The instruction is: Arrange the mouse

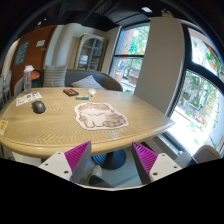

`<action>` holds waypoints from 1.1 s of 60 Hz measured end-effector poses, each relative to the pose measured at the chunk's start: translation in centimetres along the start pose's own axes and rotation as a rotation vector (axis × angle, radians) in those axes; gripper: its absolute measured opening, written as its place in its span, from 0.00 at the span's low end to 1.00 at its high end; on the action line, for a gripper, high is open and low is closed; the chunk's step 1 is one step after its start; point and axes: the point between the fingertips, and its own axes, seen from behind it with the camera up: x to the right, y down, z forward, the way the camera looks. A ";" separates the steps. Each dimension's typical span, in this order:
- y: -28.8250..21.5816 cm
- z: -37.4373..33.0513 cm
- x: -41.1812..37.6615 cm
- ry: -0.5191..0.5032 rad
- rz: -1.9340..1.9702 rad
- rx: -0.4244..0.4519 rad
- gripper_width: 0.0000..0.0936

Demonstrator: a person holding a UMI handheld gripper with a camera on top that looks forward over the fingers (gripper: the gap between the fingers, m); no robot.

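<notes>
The gripper (112,160) is hovering wide apart and empty, facing the table (60,130). The mouse (39,106) is sitting on the table, well beyond the mat (101,116). Probably approaching; next, reaching over to it.

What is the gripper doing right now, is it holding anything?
Gripper: open, holding nothing; the mouse lies far beyond its fingers on the table.
</notes>
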 end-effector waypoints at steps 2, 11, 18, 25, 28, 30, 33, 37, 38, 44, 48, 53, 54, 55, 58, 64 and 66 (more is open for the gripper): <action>0.0 0.0 -0.1 0.000 0.005 0.000 0.89; -0.4 1.2 -0.5 -0.044 0.019 -0.002 0.89; -1.8 1.1 -5.0 -0.113 0.006 0.023 0.89; -2.7 0.7 -11.9 -0.224 -0.043 0.051 0.88; -3.0 0.6 -15.1 -0.262 -0.068 0.051 0.88; -3.3 0.6 -16.8 -0.282 -0.078 0.049 0.88; -3.9 0.6 -19.2 -0.311 -0.087 0.049 0.89; -5.4 1.1 -22.6 -0.358 -0.086 0.061 0.89; -5.9 1.2 -23.4 -0.370 -0.080 0.065 0.89; -8.2 2.4 -29.3 -0.496 -0.036 0.073 0.89; -8.7 3.7 -32.8 -0.569 -0.043 0.049 0.89; -10.0 6.3 -35.6 -0.590 -0.055 0.039 0.88; -10.1 6.7 -35.9 -0.599 -0.058 0.031 0.88; -10.2 7.3 -36.3 -0.602 -0.061 0.024 0.88; -10.9 8.9 -37.1 -0.596 -0.069 0.011 0.89; -12.2 12.4 -37.4 -0.562 -0.089 -0.008 0.88; -12.3 13.2 -37.8 -0.571 -0.080 -0.030 0.89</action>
